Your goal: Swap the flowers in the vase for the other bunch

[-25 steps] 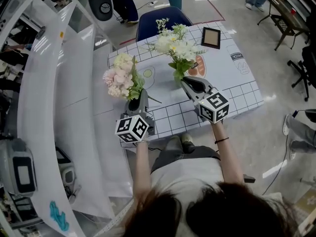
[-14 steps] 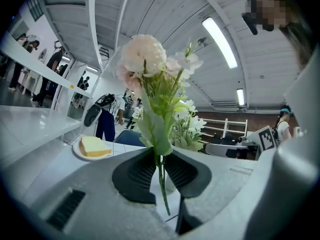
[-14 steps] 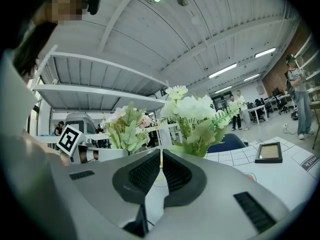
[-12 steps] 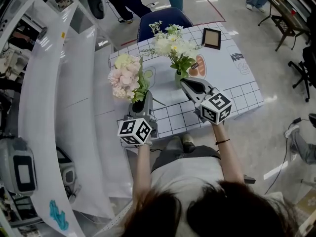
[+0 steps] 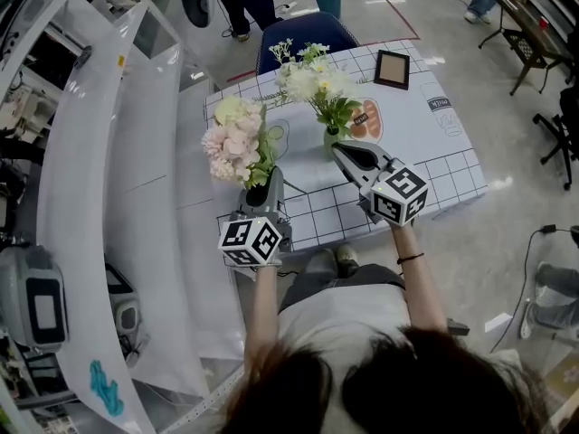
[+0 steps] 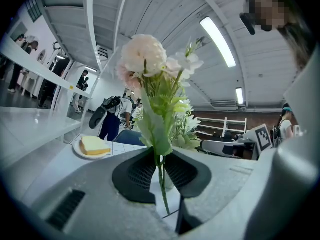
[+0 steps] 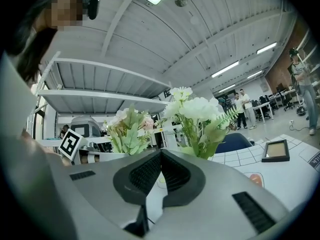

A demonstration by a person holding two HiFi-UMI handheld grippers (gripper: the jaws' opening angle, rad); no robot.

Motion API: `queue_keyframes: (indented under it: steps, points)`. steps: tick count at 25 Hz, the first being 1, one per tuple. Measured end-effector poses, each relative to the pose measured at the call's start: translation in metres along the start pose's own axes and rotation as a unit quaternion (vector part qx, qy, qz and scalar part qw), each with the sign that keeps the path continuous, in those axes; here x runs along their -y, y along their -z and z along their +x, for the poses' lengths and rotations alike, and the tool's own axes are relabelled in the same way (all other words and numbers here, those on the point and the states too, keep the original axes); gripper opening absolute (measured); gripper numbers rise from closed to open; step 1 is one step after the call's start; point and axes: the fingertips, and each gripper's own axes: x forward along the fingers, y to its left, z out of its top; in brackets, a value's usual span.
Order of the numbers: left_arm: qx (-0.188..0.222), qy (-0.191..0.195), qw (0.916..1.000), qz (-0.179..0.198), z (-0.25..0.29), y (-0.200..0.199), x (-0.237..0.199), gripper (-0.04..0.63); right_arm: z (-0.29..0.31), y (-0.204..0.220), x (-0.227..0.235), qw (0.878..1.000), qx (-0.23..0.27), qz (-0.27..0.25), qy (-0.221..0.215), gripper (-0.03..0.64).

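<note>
Jaws of left gripper (image 6: 161, 171) clamp stems of pink bunch (image 6: 150, 69), held upright, left of the vase (image 5: 332, 137) w/ white bunch (image 5: 317, 81). Right gripper (image 7: 160, 156): jaws have just been closing, now together, nothing betw. them, tips near vase. Grid-cloth surface (image 5: 434, 143) carries a picture frame (image 5: 392, 69); blue chair (image 5: 303, 33) behind it. Vase mostly hidden by leaves.

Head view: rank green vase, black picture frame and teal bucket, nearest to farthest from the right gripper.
1. Green vase, at the right gripper tip.
2. Black picture frame, table's far side.
3. Teal bucket, floor beyond the table.
</note>
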Motion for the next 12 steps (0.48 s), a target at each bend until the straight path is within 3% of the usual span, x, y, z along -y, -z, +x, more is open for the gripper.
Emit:
queue_keyframes:
  steps: [12]
  points:
    - [0.004, 0.0, 1.0, 0.007, 0.0025, -0.0024, 0.0005, 0.06, -0.0004, -0.0017, 0.0001, 1.0, 0.006, -0.001, -0.007, 0.008]
